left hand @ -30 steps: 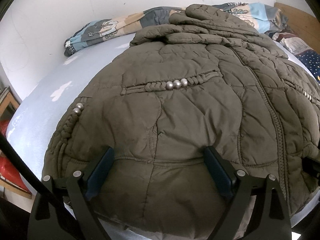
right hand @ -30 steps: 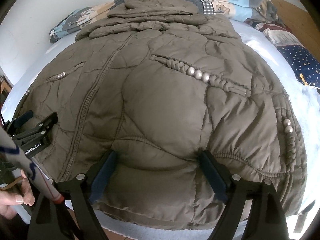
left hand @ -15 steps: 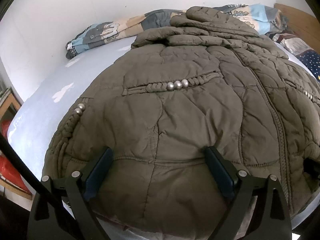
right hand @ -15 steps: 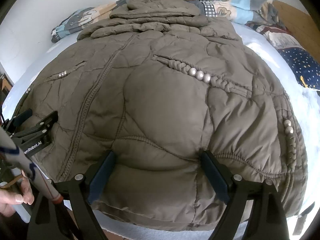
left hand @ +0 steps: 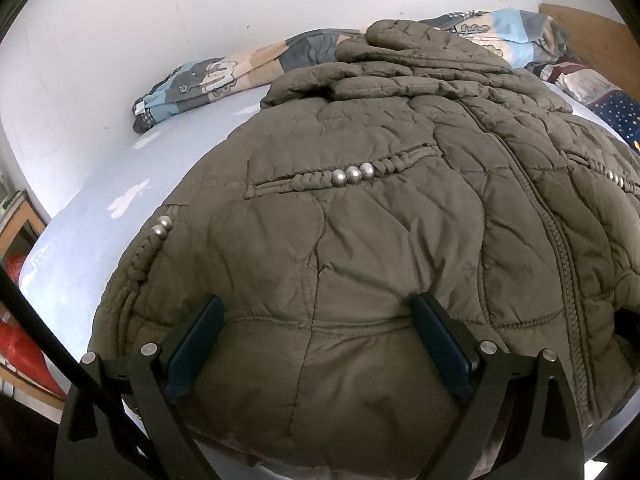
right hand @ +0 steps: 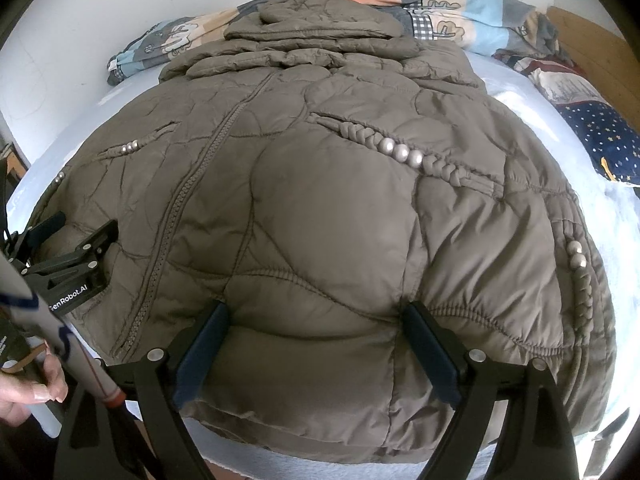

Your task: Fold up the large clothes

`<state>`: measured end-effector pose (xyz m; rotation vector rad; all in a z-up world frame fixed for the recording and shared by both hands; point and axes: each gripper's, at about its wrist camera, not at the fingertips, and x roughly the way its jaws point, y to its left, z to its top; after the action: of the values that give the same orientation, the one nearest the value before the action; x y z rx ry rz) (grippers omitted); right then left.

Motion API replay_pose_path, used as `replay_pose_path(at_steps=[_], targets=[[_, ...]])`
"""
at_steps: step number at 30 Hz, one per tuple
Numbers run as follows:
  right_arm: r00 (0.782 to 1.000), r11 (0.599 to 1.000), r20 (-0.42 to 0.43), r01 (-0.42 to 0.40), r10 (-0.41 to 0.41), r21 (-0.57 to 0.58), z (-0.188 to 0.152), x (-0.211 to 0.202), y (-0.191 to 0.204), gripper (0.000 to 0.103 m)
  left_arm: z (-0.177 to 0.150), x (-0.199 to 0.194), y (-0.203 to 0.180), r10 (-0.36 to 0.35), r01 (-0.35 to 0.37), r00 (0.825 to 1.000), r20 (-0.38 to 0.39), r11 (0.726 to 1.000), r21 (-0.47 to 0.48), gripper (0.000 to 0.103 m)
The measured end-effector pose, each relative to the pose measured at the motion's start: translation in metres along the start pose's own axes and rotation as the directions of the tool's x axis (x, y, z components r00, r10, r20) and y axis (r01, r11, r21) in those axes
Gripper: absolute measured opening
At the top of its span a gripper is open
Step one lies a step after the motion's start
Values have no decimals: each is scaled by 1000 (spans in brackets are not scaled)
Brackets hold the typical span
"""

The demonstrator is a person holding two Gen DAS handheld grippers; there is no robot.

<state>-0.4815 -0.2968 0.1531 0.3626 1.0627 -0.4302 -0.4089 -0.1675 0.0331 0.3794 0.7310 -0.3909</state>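
An olive-brown quilted jacket [left hand: 360, 240] lies front up and zipped on the bed, hood at the far end, hem toward me. My left gripper [left hand: 318, 300] is open at the hem's left part, its blue pads wide apart with puffy fabric bulging between them. My right gripper [right hand: 316, 306] is open in the same way at the hem's right part, over the jacket [right hand: 340, 208]. In the right wrist view the left gripper [right hand: 88, 220] shows at the left edge, resting on the jacket beside the zip.
The bed has a pale blue sheet [left hand: 104, 216]. A patterned quilt [left hand: 208, 76] is bunched along the white wall behind the hood. A navy starred pillow [right hand: 600, 136] and a wooden headboard [right hand: 588, 44] are at the right. A person's hand [right hand: 24, 392] is at lower left.
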Motion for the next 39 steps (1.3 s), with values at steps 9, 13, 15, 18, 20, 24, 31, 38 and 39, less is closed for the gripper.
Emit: replay_pose_path(at_steps=[9,13,15,18,20,24,31,38,39], targets=[[1000,1000,2,-3,3,-6,-1,1,1,95,0,0,-1,1,-1,1000,0,1000,1,96],[1000,1000,2,-4,4,-5,-1,1,1,96,1,0,-1,0,0,1000,-1,1000,0,96],[1000,1000,4,-6,6,-4,-1,1,1,96,1,0,-1,1,-1,1000,-2,1000,0,96],[1000,1000,2,-13,13,6,-1,1,2,98,1,0,-2,0,0,1000,-2,1000,0,96],[999,999,-3,-32,32,17,-1,2,1,102,0,-1,-2,-1,1,1000,0,1000,3,96],[1000,1000,-9,-22,22,4,-1,3,3,102,0,-1,-2,0,0,1000,-1,1000,2,96],[999,999,-6,-38,38,12,-1,3,3,102,0,-1,-2,-2,2,1000,-1,1000,2,96],[997,997,-2,-73,73,27,-1,-1,-2,102,0,-1,-1,-1,1,1000,-1,1000,4,96],[997,997,-2,-74,74,24,-1,-1,-2,103,0,-1,-1,-2,2,1000,-2,1000,3,96]])
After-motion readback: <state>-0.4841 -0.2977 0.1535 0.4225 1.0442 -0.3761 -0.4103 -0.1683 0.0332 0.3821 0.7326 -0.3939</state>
